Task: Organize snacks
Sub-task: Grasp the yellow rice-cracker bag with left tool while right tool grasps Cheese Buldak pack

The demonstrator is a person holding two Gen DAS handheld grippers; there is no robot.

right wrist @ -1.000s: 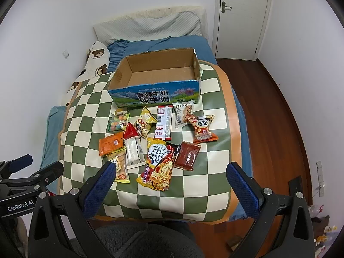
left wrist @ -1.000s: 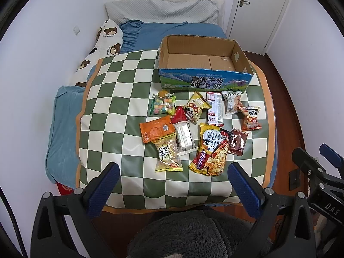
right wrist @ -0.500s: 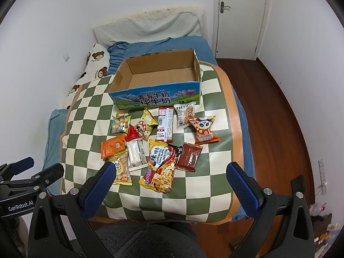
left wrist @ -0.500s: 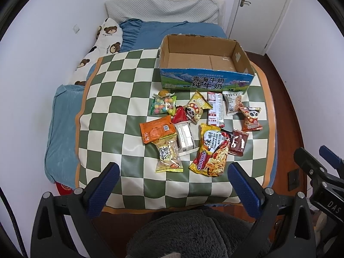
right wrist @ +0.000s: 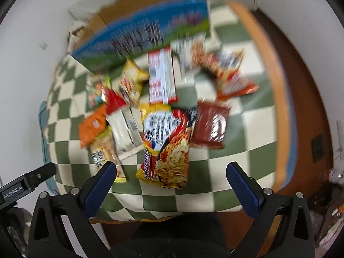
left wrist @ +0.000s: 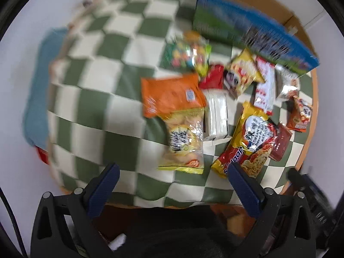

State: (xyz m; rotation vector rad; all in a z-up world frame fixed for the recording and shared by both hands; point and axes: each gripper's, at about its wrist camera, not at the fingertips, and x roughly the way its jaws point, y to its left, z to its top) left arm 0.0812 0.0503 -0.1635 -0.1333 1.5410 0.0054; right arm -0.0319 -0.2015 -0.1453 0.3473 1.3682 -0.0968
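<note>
Tools [left wrist: 173,179] [right wrist: 171,178] agape above snack packets [right wrist: 165,142]

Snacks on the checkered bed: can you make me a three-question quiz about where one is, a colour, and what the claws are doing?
1. Where does the dark red packet lie?
A. inside the cardboard box
B. right of the noodle bag
C. on the floor

2. What colour is the flat packet left of the white box?
A. orange
B. purple
C. black

3. How are both claws?
A. shut on a snack
B. open, holding nothing
C. inside the box

Answers: 1 B, it overlaps the noodle bag at its right edge. 2 A, its wrapper is plainly orange. 3 B, the left claw and right claw show wide gaps between their fingers.
</note>
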